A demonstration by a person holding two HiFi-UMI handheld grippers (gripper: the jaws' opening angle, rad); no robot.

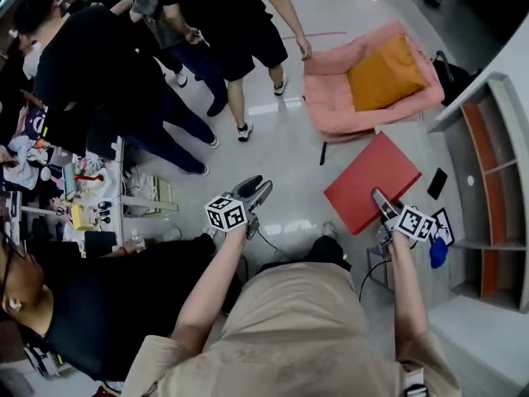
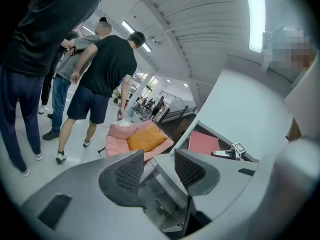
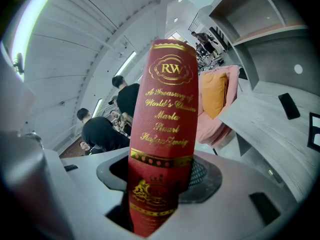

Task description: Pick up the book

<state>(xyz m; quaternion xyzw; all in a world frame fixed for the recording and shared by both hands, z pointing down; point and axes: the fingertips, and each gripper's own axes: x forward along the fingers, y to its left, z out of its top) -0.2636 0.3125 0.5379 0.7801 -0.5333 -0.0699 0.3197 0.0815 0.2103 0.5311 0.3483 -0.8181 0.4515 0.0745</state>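
Your right hand-held gripper (image 3: 161, 178) has the book (image 3: 165, 119) clamped between its jaws. They stand about half closed, one pad on each cover, and the red spine with gold lettering faces the camera and rises from the grip. From the head view the book juts forward and left of that gripper with its red cover up. It reaches past the bench (image 1: 426, 143) edge and over the floor (image 1: 281, 147).

Just right of the book a black phone (image 1: 437, 183) lies on the bench. Further right stands a shelf unit (image 1: 496, 180), so room is tight on that side. Beyond the book's far corner a pink chair (image 1: 331, 89) with an orange cushion (image 1: 384, 73) stands near but apart from it.

Left of the book the floor is open as far as your left hand-held gripper (image 1: 254, 193). Its jaws are apart with nothing between them, and it is well clear of the book. Further left and beyond, several people (image 1: 231, 23) stand on the floor, and a cluttered table (image 1: 116, 213) closes that side.
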